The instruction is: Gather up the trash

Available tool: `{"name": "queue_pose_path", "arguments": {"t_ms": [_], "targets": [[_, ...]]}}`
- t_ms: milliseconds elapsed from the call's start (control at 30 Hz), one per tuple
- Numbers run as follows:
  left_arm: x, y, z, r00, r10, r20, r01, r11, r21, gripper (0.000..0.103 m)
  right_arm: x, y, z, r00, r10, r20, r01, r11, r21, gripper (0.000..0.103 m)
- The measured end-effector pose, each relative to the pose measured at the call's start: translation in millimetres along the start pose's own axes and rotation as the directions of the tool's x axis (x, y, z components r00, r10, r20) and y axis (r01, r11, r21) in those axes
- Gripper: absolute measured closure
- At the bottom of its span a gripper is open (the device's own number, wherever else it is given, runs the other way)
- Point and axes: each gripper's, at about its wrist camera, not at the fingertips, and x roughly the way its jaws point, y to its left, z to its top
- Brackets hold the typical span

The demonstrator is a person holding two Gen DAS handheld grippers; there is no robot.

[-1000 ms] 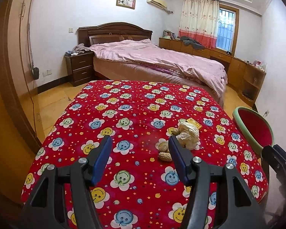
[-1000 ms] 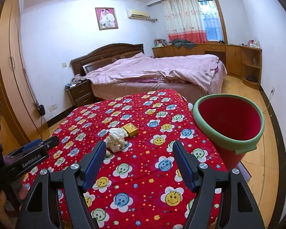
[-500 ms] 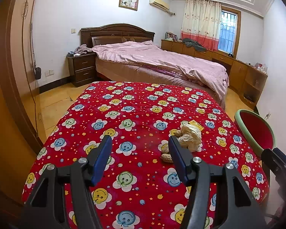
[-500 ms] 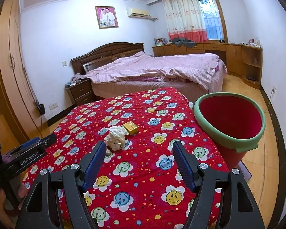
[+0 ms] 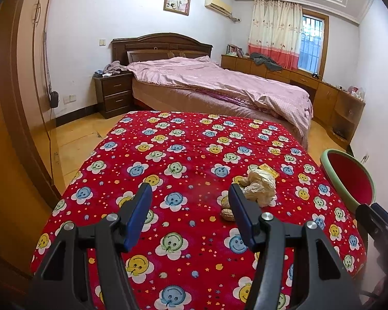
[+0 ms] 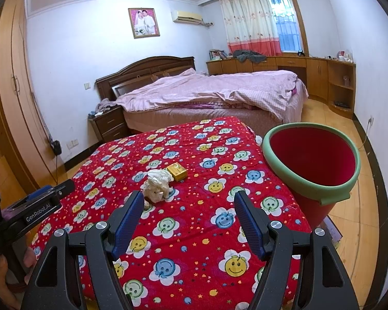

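A crumpled whitish paper wad (image 5: 261,186) (image 6: 158,185) lies on the red smiley-patterned table cover (image 5: 183,155) (image 6: 194,222). Peanut shells (image 5: 228,214) sit beside it, and a small yellow box (image 6: 177,171) (image 5: 268,169) lies just behind. A red bin with a green rim (image 6: 311,166) (image 5: 348,178) stands off the table's right edge. My left gripper (image 5: 190,193) hovers open over the cover, its right finger just in front of the peanuts. My right gripper (image 6: 188,201) hangs open too, the wad beyond its left finger. Neither holds anything.
Beyond the table stands a bed with a pink quilt (image 5: 219,82), a dark nightstand (image 5: 115,93) at its left. A wooden wardrobe (image 6: 10,98) lines the left wall. Low cabinets (image 6: 320,77) run under the window. A hand (image 6: 2,273) holds the left gripper's body.
The left wrist view has tilted up slightly, so the bed and table sit a little lower in frame. The grippers' openings and the trash are unchanged.
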Motion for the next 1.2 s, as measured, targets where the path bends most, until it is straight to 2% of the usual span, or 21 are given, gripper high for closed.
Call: {"name": "queue_pose_path", "arguments": {"t_ms": [1200], "targets": [[-1.7,1.0,-1.0,1.000,0.002,0.002,-0.002,1.000,-0.001,0.042,0.7,-0.5,-2.2,1.000,0.001,-0.007,-0.001,1.000,0.009,0.030]]}}
